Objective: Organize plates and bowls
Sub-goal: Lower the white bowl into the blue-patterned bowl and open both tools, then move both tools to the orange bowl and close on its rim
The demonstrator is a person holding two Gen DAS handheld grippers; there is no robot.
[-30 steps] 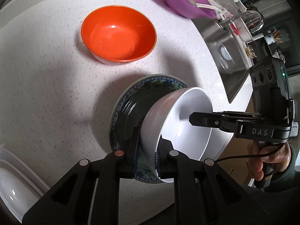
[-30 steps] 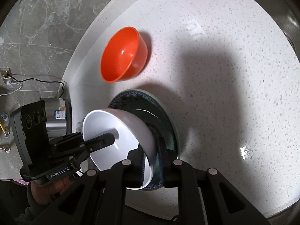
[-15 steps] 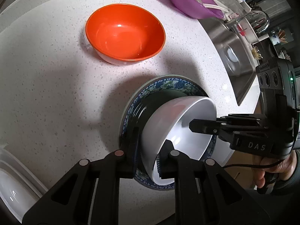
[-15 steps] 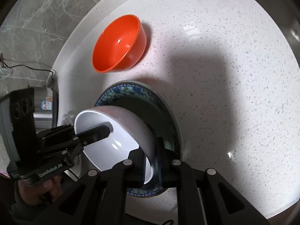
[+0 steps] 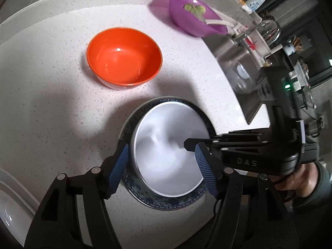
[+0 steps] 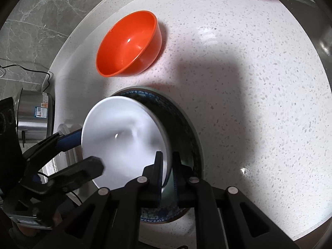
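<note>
A white bowl sits in a blue-patterned plate on the white speckled counter. My left gripper is open, its blue-padded jaws standing on either side of the bowl's near rim without holding it. My right gripper is shut on the white bowl's rim, above the plate. In the left wrist view the right gripper reaches in from the right. An orange bowl stands further back; it also shows in the right wrist view.
A purple bowl with food sits at the back by the sink. A white tray lies at the left edge. A steel cooker stands at the left of the right wrist view.
The white bowl has come down from a tilt and now sits level in the plate. My left gripper has opened and let go of its rim. The right gripper keeps its hold.
</note>
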